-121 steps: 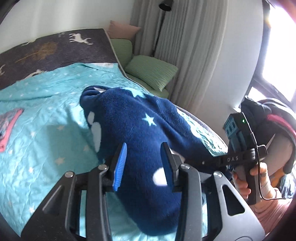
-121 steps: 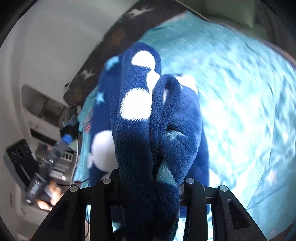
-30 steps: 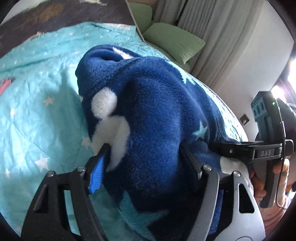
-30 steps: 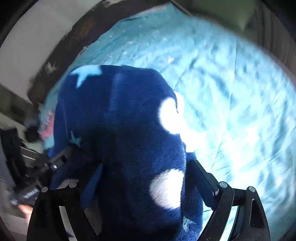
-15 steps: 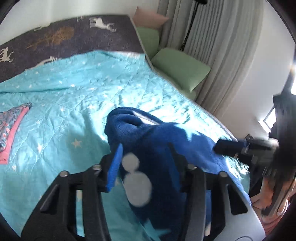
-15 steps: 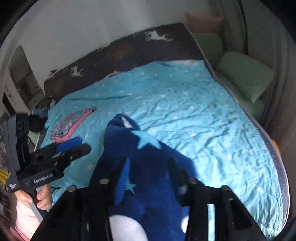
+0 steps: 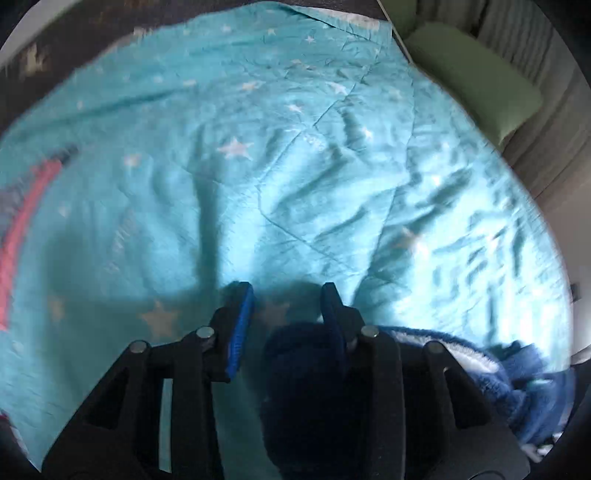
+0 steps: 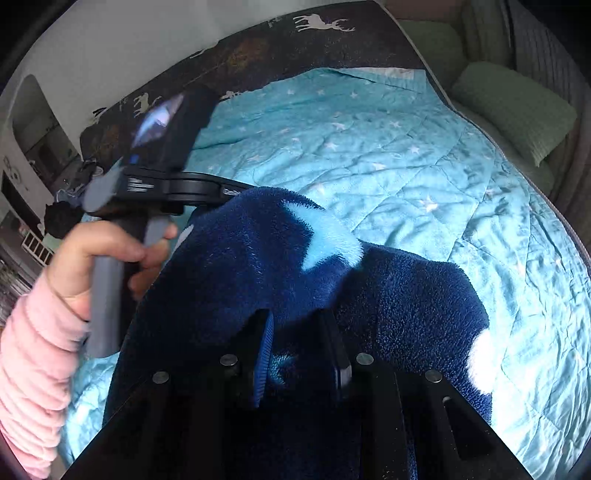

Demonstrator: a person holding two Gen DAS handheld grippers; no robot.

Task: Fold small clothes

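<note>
A dark blue fleece garment (image 8: 258, 266) with pale stars and white spots lies bunched on the teal star quilt (image 8: 388, 147). My right gripper (image 8: 299, 332) points down into it. Its jaws are closing, and fleece fills the gap between the pads. My left gripper (image 7: 288, 306) is closing too. A fold of the fleece (image 7: 303, 373) sits deep between its jaws against the right finger, and quilt shows beside the blue pad (image 7: 240, 328). In the right wrist view a hand (image 8: 107, 258) holds the left gripper's handle (image 8: 155, 184) at the garment's raised left edge.
Green pillows (image 8: 517, 107) lie along the bed's right side by grey curtains (image 7: 554, 122). A dark deer-print cover (image 8: 314, 33) crosses the head of the bed. A pink-edged garment (image 7: 22, 206) lies at the quilt's left. A pink sleeve (image 8: 33, 350) fills the lower left.
Both pairs of jaws have narrowed. The left view has tipped down onto the quilt, with the fleece now low at the fingers' base. In the right view the left gripper has come closer.
</note>
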